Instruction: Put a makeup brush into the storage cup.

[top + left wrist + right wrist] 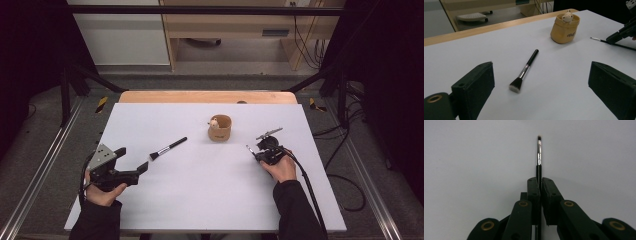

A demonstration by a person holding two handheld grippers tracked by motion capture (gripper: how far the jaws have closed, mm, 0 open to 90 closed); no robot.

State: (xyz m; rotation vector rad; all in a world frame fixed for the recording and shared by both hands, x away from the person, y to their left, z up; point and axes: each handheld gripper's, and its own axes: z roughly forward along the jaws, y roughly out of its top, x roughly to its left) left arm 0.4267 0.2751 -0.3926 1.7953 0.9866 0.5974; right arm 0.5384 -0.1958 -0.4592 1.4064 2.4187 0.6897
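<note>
A small tan cup (220, 127) with a pale little figure at its rim stands on the white table (200, 200), right of the middle. A black-handled makeup brush (168, 148) with a wide tuft lies left of it. My left gripper (134, 159) stands open a little short of that brush (524, 72), and nothing is between its jaws (541, 68). My right gripper (540, 180) is shut on the black handle of a thin fine-tipped brush (539, 152). That thin brush (248, 148) lies low over the table, right of the cup (564, 28).
The tabletop's wooden far edge (207, 96) borders grey floor and a wooden cabinet (225, 25). Black frame struts (80, 75) stand at both far corners. Cables (345, 150) trail on the floor to the right.
</note>
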